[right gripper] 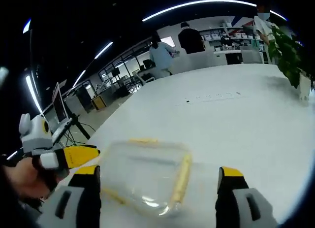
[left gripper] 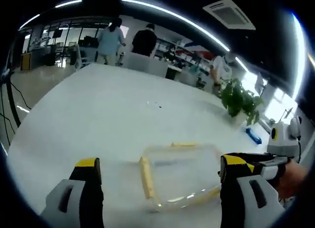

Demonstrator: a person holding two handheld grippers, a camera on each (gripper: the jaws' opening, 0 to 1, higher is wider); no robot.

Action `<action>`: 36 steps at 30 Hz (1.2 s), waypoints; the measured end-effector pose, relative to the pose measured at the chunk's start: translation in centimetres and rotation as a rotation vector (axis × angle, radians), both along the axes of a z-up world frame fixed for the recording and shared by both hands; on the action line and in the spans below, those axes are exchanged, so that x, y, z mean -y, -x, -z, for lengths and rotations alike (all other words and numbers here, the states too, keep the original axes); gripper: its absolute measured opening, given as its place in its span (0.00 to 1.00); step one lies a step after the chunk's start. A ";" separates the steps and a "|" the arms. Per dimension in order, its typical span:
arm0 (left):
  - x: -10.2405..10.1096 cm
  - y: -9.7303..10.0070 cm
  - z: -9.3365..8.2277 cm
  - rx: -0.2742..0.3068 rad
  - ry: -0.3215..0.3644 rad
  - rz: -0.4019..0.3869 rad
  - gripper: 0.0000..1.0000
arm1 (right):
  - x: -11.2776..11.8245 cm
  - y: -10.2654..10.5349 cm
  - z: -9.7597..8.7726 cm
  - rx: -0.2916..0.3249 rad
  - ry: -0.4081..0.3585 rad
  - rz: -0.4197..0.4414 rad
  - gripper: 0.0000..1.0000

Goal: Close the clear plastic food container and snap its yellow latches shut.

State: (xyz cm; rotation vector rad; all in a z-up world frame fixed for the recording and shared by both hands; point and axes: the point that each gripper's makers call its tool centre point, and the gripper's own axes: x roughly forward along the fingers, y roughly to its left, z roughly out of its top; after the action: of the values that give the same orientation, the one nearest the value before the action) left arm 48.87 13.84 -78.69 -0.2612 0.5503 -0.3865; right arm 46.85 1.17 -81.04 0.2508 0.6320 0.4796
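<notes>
The clear plastic food container [left gripper: 179, 174] lies flat on the white table [left gripper: 108, 114], blurred in both views, with yellow latches [left gripper: 145, 176] along its edges; whether its lid is fully seated cannot be told. In the left gripper view, the left gripper [left gripper: 160, 181] has its jaws spread wide apart, one on each side of the container and holding nothing, and the container sits between and just ahead of the yellow-tipped jaw ends. To the right of the container, the right gripper [left gripper: 256, 164] enters that view, carried by a person's hand [left gripper: 290, 179]. Beyond the container on the table stand a potted plant [left gripper: 240, 101] and, near it, a small blue object [left gripper: 254, 136]. In the right gripper view, the same container [right gripper: 147, 176] lies between the widely parted jaws of the right gripper [right gripper: 160, 181], which grip nothing; one long yellow latch [right gripper: 181, 178] runs along the container's right side. To the left of the container, the left gripper [right gripper: 69, 158] appears, held in a hand [right gripper: 22, 179]. Far behind the container, past the table's end, people [left gripper: 129, 40] stand among office desks.
</notes>
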 end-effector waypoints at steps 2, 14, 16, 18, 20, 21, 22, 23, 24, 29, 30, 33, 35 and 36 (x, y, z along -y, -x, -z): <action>-0.1 0.4 -0.4 0.008 -0.022 0.014 0.99 | 0.1 0.4 -0.6 0.009 0.005 -0.004 1.00; -2.0 6.1 -3.7 0.038 -0.136 0.112 0.99 | 0.8 5.3 -4.6 0.081 0.044 -0.057 1.00; -2.4 7.0 -4.0 0.032 -0.135 0.117 0.99 | 0.9 6.6 -5.3 0.105 0.049 -0.077 1.00; -3.0 8.3 -4.7 0.050 -0.157 0.145 0.99 | 1.2 8.1 -5.9 0.114 0.039 -0.089 1.00; -3.6 9.7 -5.4 0.052 -0.142 0.168 0.99 | 1.4 9.3 -6.3 0.119 0.024 -0.097 1.00; -4.2 10.6 -6.0 0.075 -0.179 0.196 0.99 | 1.8 10.3 -6.4 0.116 0.030 -0.097 1.00; -4.6 11.1 -6.4 0.085 -0.192 0.204 0.99 | 1.9 11.0 -6.4 0.119 0.045 -0.108 1.00; -5.1 11.8 -6.6 0.081 -0.187 0.203 0.99 | 2.2 12.2 -6.4 0.121 0.066 -0.125 1.00; -5.8 12.6 -7.0 0.081 -0.188 0.208 0.99 | 2.5 12.9 -6.3 0.125 0.091 -0.134 1.00; -8.0 15.5 -7.5 0.066 -0.193 0.212 0.99 | 3.6 16.5 -6.9 0.115 0.099 -0.137 1.00; -8.4 16.2 -7.5 0.036 -0.147 0.189 0.99 | 3.8 17.4 -7.1 0.117 0.105 -0.141 1.00; -9.5 17.7 -7.7 0.045 -0.170 0.180 0.99 | 4.1 19.5 -7.5 0.122 0.122 -0.164 1.00; -10.1 18.7 -7.4 0.043 -0.190 0.187 0.99 | 4.0 21.0 -7.9 0.115 0.103 -0.174 1.00; -10.4 19.3 -7.3 0.040 -0.214 0.194 0.99 | 3.9 21.6 -8.1 0.120 0.095 -0.183 1.00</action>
State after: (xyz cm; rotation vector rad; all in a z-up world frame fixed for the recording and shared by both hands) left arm 29.60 24.20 -71.35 0.0066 0.5745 -0.5152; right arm 25.27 -2.68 -72.93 0.0730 0.5608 0.6342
